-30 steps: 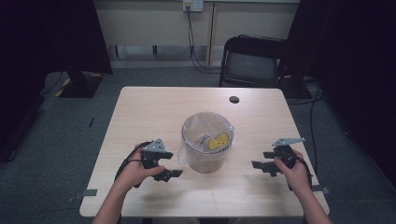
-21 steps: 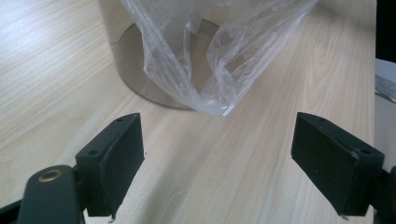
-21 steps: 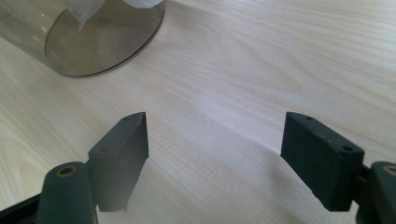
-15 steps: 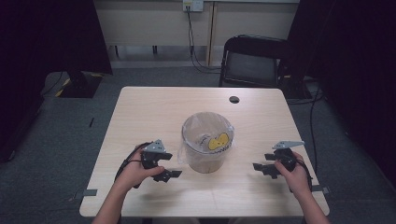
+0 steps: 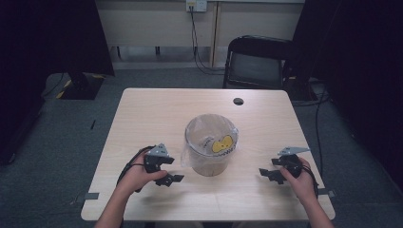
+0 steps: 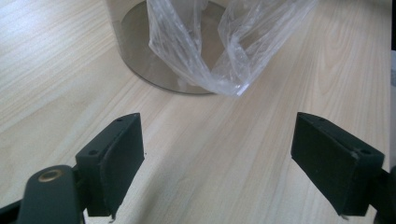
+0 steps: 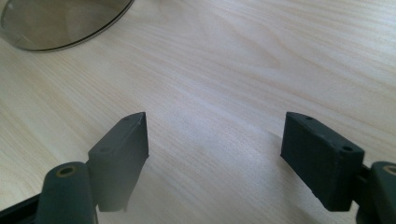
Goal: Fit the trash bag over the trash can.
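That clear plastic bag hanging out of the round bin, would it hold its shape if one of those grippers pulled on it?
Probably not. The plastic bag looks thin and crinkled, draping in loose folds over the bin, so it would likely flop and stretch. It seems very light. Its glossy film may also slip between the pads unless pinched firmly.

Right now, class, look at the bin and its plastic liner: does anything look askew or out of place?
Yes. The clear plastic liner sits unevenly in the round bin: in the left gripper view a loose flap hangs down the outside wall almost to the table. Nothing looks spilled or damaged. Both hand-held grippers rest open beside the bin, holding nothing.
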Available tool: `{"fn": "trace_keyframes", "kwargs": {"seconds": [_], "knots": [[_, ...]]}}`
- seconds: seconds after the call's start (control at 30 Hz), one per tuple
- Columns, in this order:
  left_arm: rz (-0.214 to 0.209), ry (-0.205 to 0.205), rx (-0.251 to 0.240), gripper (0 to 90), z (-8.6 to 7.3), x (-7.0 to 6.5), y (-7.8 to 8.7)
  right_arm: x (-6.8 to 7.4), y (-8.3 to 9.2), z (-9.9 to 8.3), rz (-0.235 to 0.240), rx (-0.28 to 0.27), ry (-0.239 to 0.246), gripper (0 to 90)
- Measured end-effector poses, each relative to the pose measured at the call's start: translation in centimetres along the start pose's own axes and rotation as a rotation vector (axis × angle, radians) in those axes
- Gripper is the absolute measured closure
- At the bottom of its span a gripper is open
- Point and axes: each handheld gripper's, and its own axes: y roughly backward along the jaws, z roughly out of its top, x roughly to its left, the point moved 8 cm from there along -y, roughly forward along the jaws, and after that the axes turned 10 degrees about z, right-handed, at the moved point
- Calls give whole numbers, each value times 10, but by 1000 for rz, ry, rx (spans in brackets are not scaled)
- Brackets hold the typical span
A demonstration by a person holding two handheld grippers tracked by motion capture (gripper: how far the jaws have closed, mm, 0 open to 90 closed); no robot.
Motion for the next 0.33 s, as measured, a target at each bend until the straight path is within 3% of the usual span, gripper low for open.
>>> {"fn": "trace_keyframes", "kwargs": {"seconds": [0.33], "knots": [[-1, -5, 2, 166, 0, 0, 0, 1, -2, -2, 5, -4, 4, 225]]}}
